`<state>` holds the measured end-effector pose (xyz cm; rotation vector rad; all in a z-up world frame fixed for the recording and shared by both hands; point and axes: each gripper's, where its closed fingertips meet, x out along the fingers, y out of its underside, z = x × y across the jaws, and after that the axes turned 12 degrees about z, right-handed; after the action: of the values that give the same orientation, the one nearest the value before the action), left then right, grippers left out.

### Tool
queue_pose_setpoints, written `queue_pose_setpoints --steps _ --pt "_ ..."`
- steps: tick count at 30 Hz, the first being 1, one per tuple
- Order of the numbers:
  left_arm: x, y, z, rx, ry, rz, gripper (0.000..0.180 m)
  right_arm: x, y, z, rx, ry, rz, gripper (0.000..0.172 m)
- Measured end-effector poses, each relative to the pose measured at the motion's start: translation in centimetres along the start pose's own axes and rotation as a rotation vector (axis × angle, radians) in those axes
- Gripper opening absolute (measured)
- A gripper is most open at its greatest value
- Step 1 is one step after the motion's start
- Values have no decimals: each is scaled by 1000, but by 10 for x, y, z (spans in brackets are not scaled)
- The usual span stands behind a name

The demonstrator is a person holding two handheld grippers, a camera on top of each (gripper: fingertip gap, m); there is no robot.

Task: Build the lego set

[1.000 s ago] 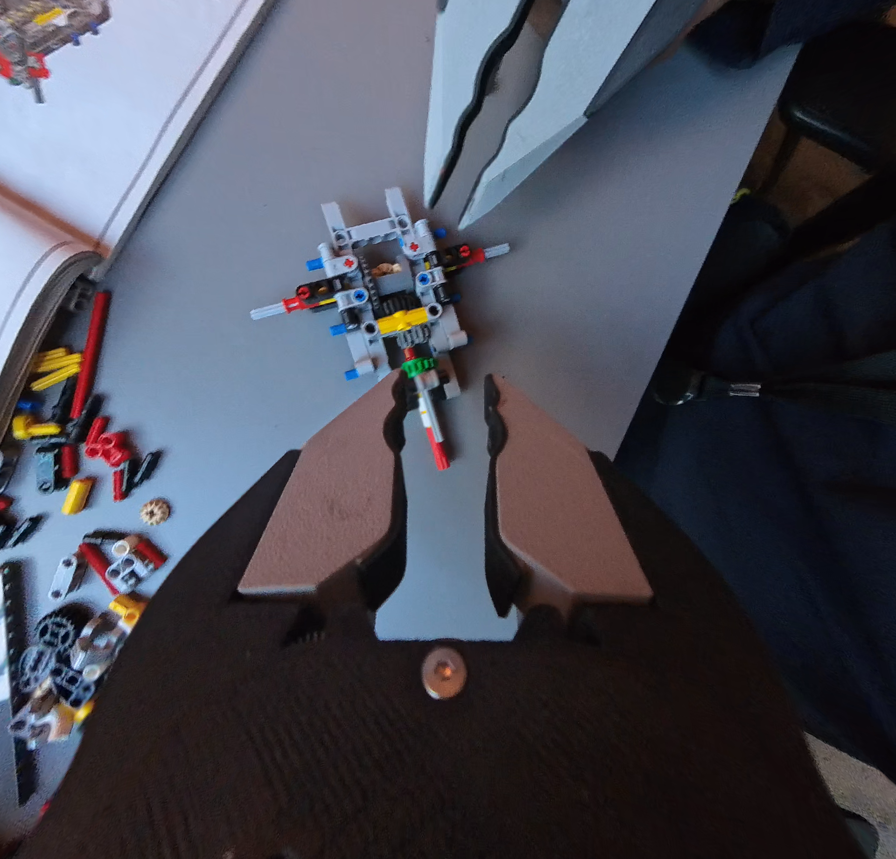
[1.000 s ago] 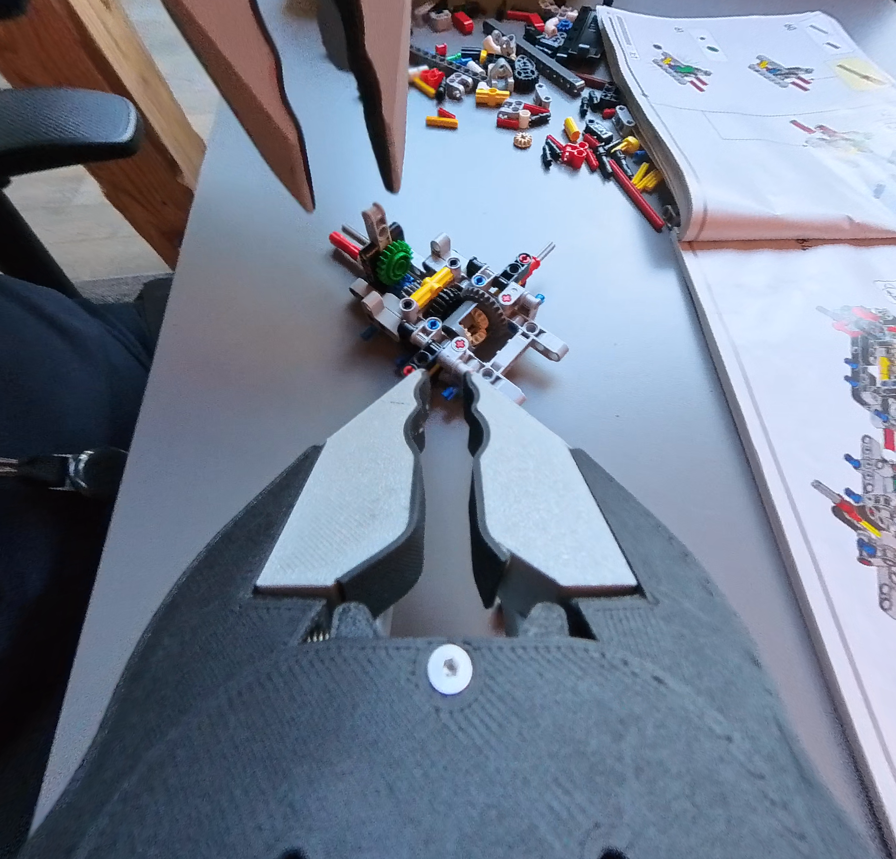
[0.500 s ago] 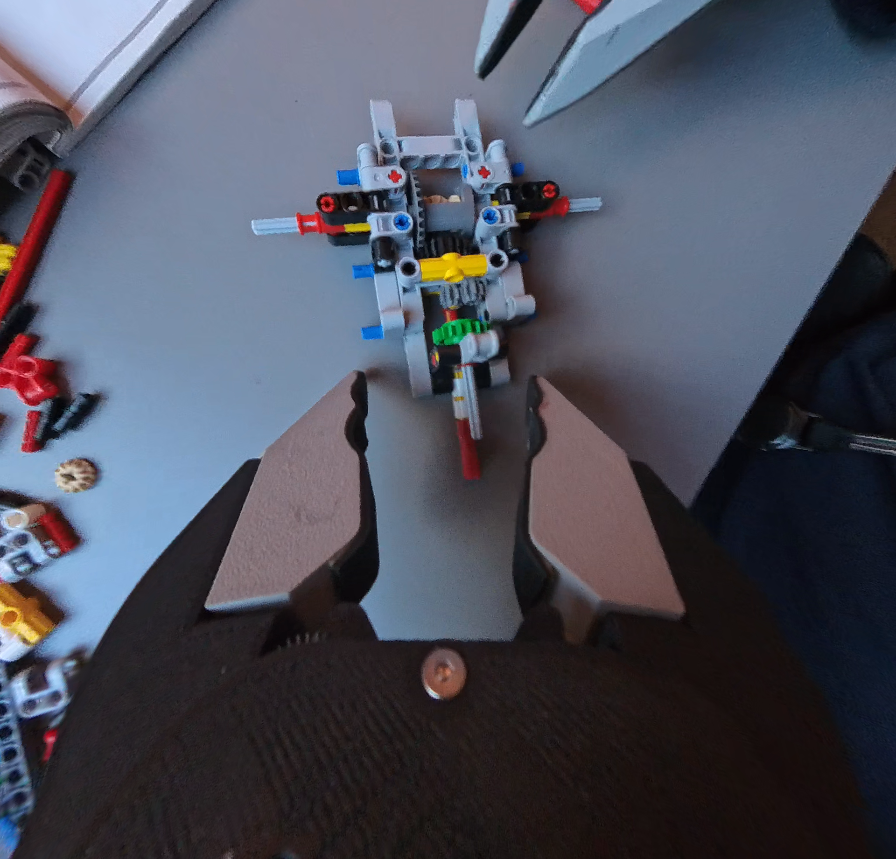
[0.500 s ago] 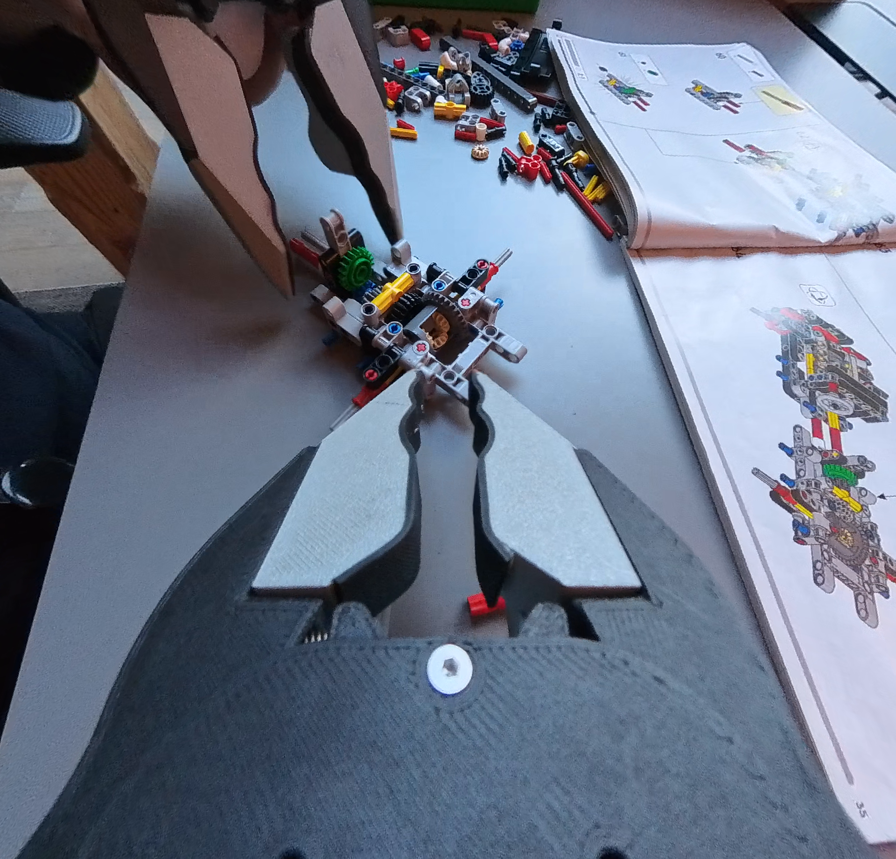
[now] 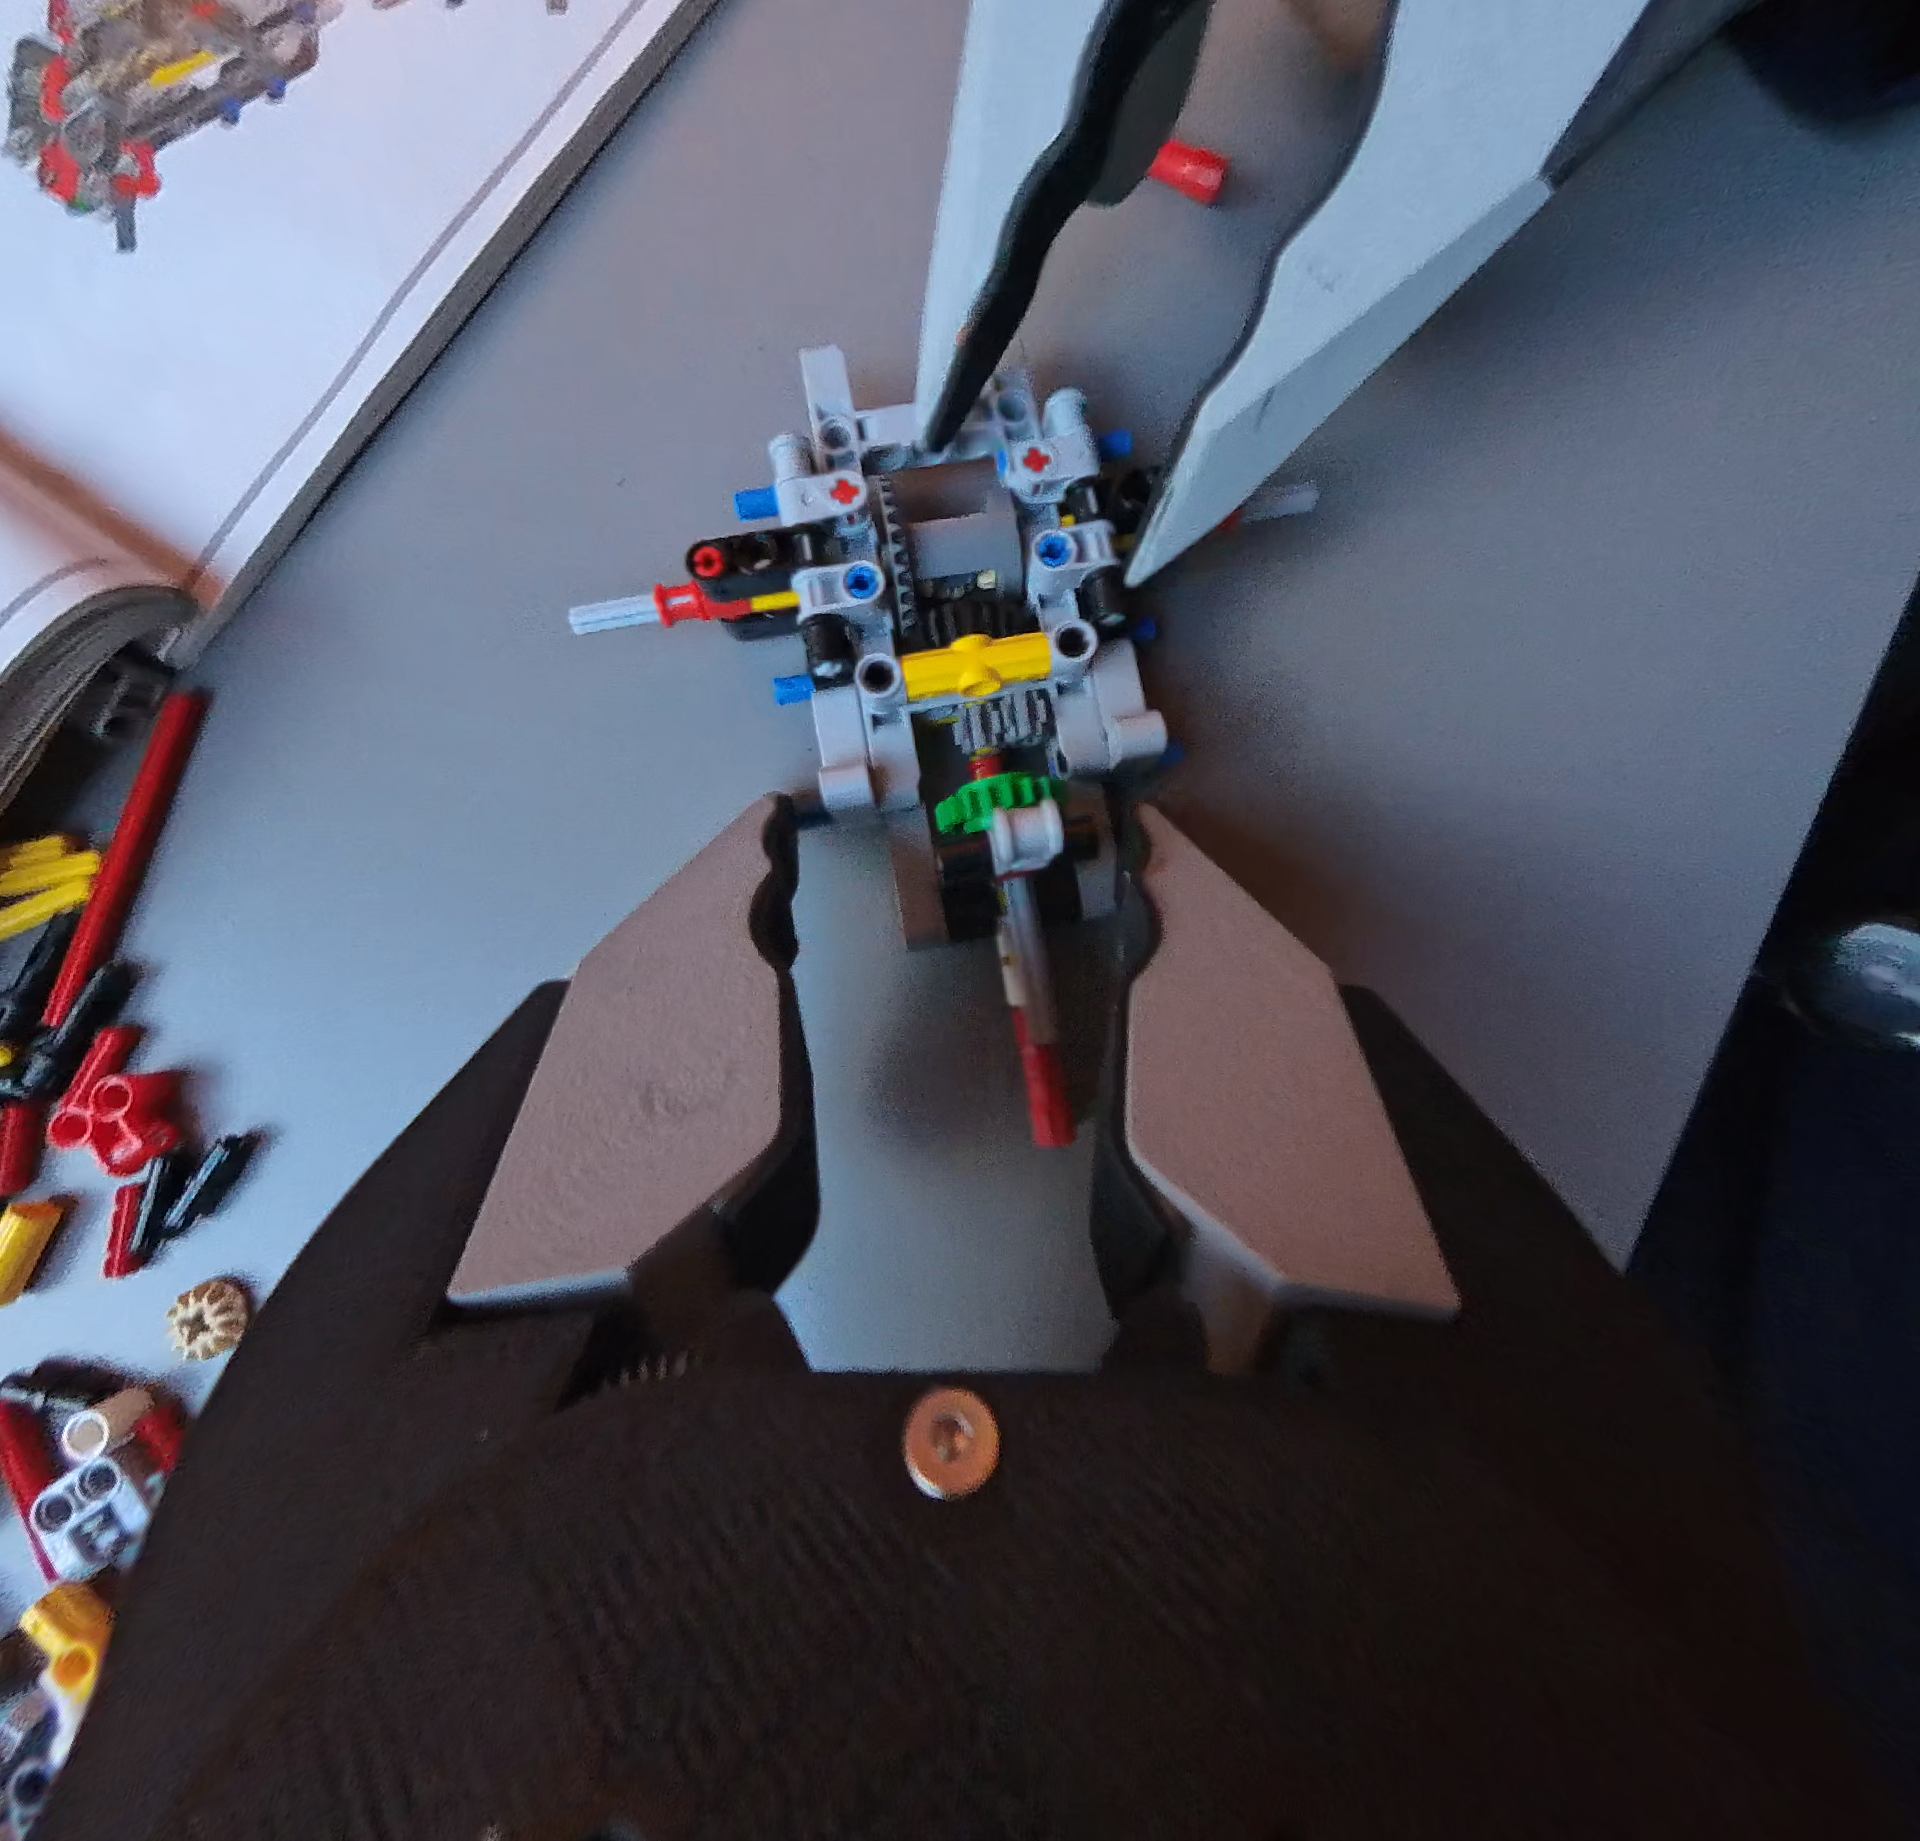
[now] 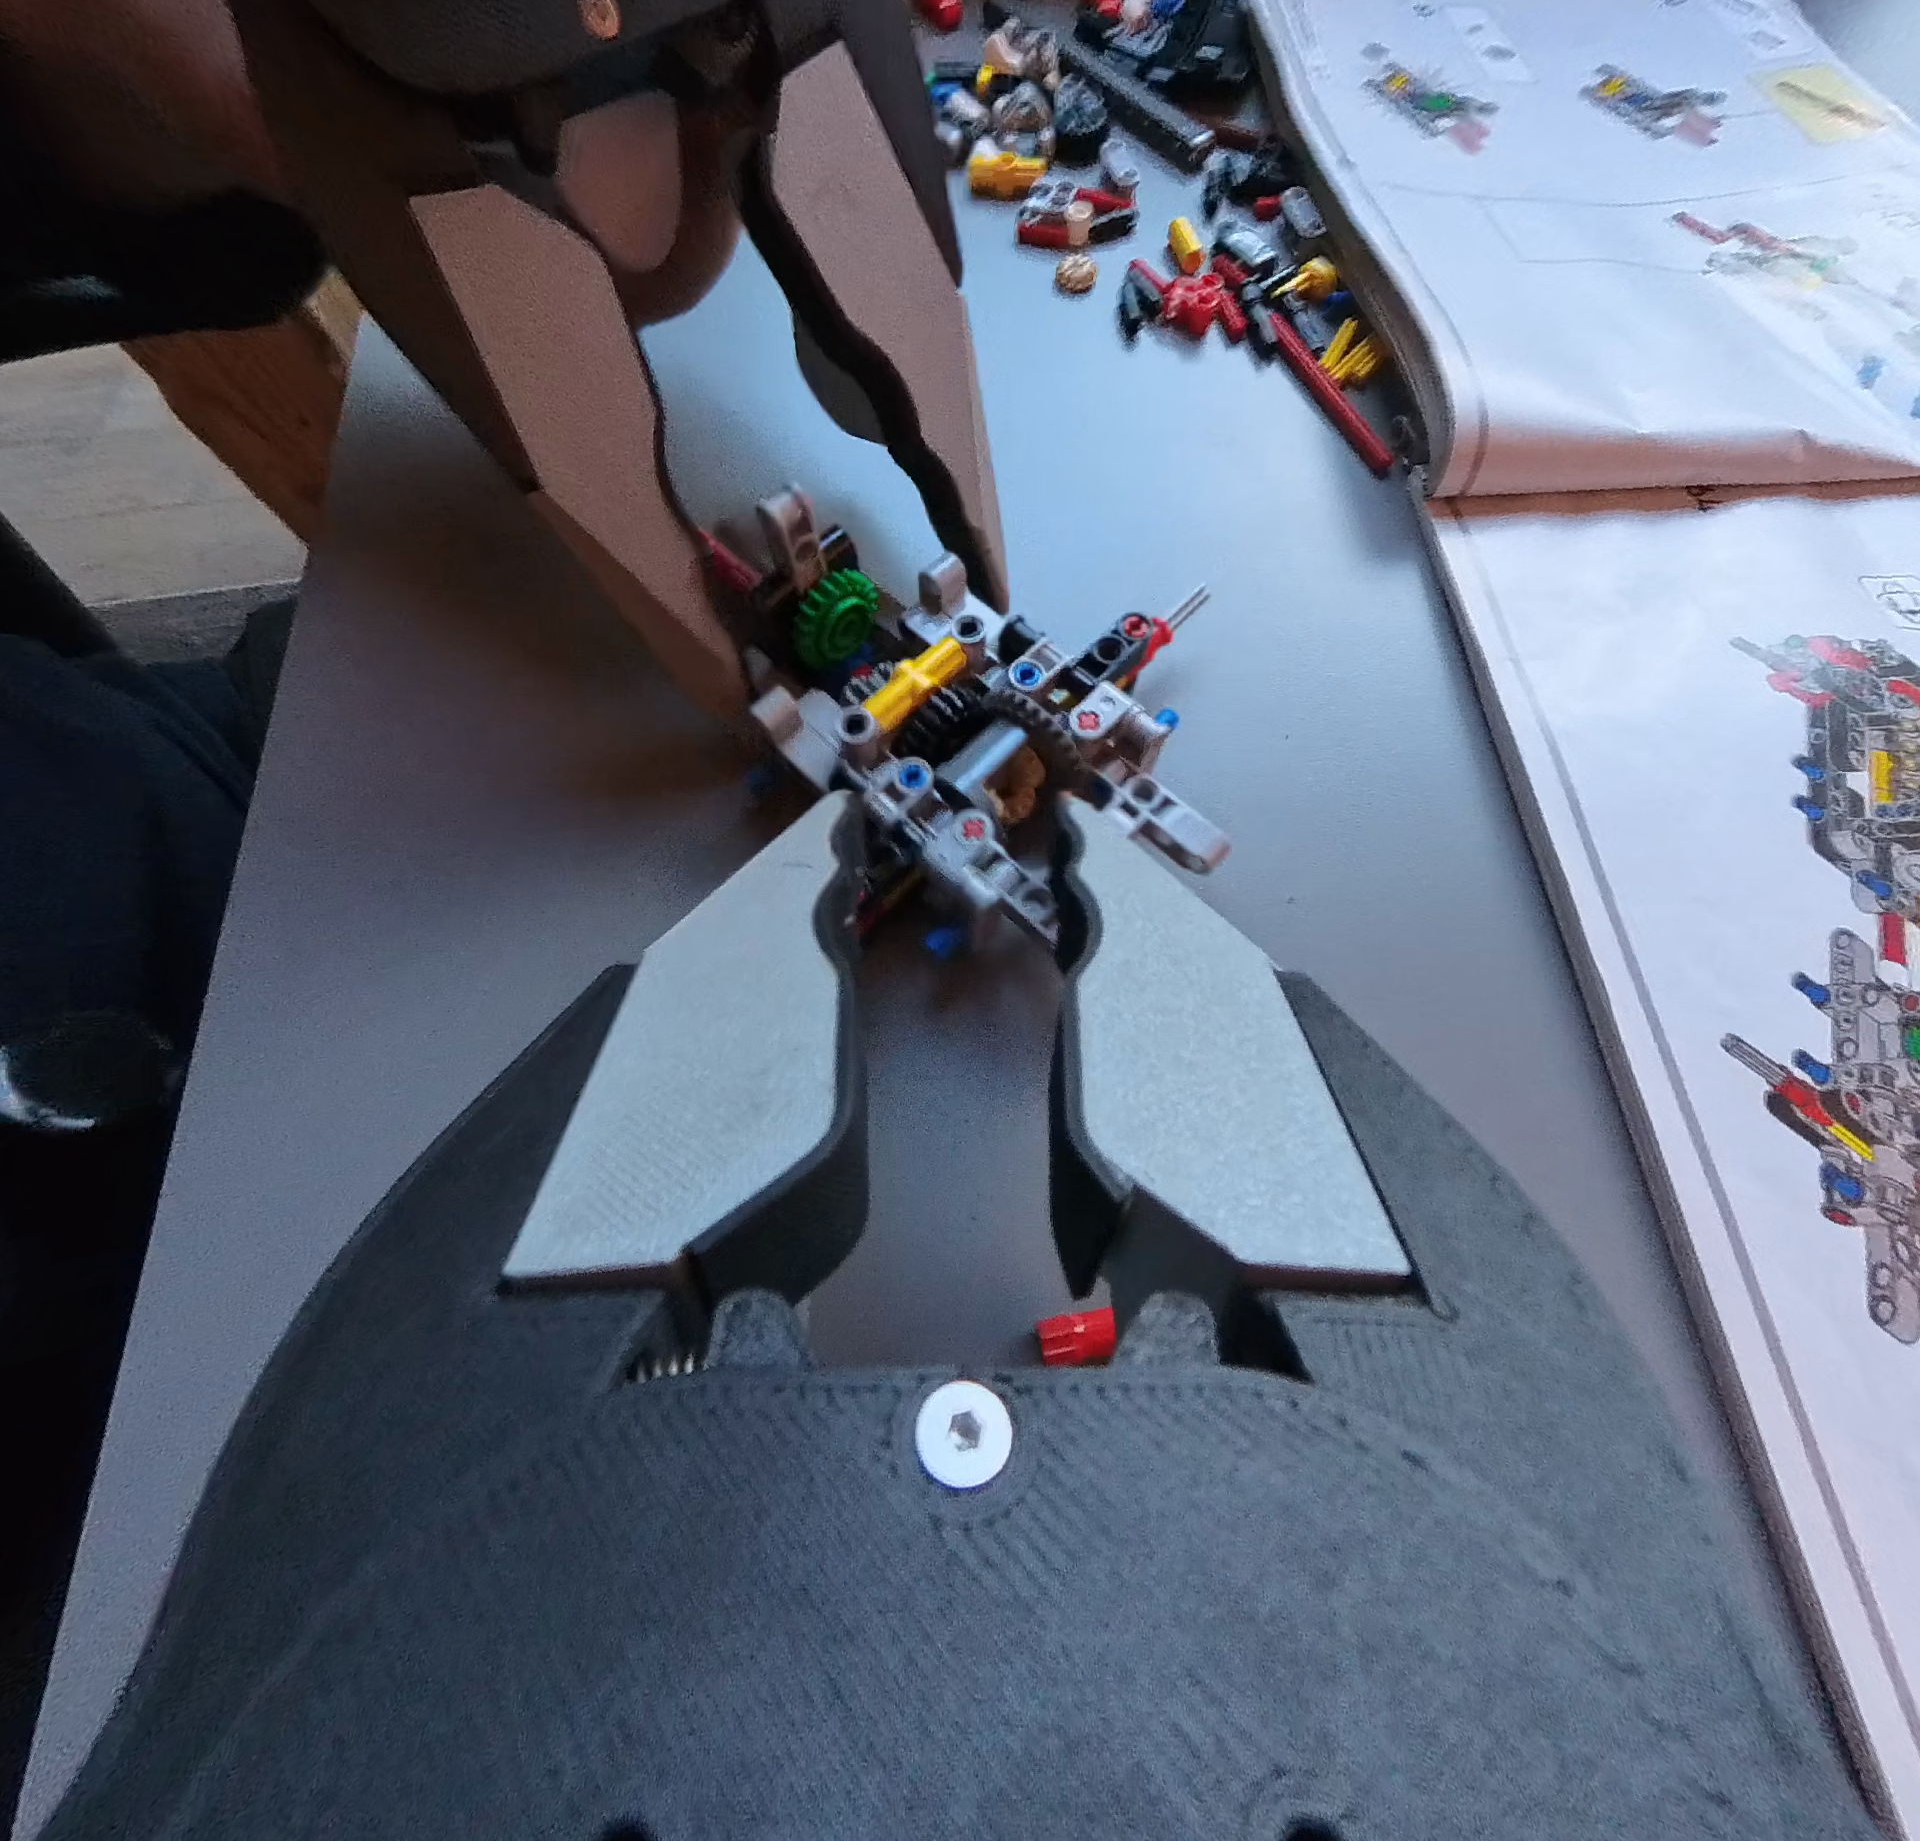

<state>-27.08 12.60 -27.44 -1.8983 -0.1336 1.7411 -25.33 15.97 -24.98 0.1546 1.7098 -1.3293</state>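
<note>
A small grey brick assembly (image 5: 966, 628) with a yellow connector, a green gear (image 5: 982, 804) and a red-tipped axle (image 5: 1039, 1064) lies on the grey table (image 5: 416, 856). My left gripper (image 5: 956, 815), with brown fingers, is open and straddles the axle end; its left pad stands clear of the model. My right gripper (image 6: 956, 835), with grey fingers, is open around the opposite corner of the assembly (image 6: 956, 742). In the left wrist view its tips (image 5: 1034, 508) sit one inside the frame and one outside. A small red piece (image 6: 1075, 1334) sits loose at the base of the right gripper's jaws.
An open instruction booklet (image 6: 1662, 233) lies along the table's far side and also shows in the left wrist view (image 5: 312, 181). Several loose pieces (image 6: 1143, 181) lie beside it. The table edge and a person's dark clothing (image 5: 1818, 1272) are close to the assembly. The grippers' ends are close to 5 cm from one another. Between my right fingertips and the small red piece (image 6: 1075, 1334) there is roughly 9 cm. The left camera catches it too, in the left wrist view (image 5: 1188, 154).
The left gripper's jaws widened and moved in around the axle end. The right gripper's jaws opened and came down over the far corner. The red piece now shows at its jaw base.
</note>
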Motion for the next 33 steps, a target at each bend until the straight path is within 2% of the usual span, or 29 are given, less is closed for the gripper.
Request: queue_pose_setpoints --steps 3,6,10,16,23,25,27,28,31,33 --pt "2 -3 2 -11 -10 -15 58 5 5 1 -7 -5 44 32" --pt "-1 -6 7 28 -110 6 57 6 5 2 -26 14 47 33" --pt "-12 -15 14 199 -367 47 57 -2 0 -1 -66 79 -13 31" --pt "-40 -37 30 538 -877 47 57 -20 -17 -12 -164 281 -110 27" --pt "-51 -49 38 757 -1224 -32 56 -26 -18 -29 -185 486 -72 23" --pt "-51 -52 39 780 -1269 -55 56 -29 -14 -44 -164 584 -44 31" --pt "-49 -55 39 794 -1292 -83 55 -27 -7 -60 -121 643 -18 59" --pt "-48 -56 40 803 -1302 -91 56 -25 -4 -65 -93 636 -8 65" --pt "-48 -59 36 854 -1310 -111 56 -22 -4 -67 -19 521 -43 77" --pt "-48 -60 32 932 -1333 -137 56 -17 -14 -52 -44 332 -106 84"
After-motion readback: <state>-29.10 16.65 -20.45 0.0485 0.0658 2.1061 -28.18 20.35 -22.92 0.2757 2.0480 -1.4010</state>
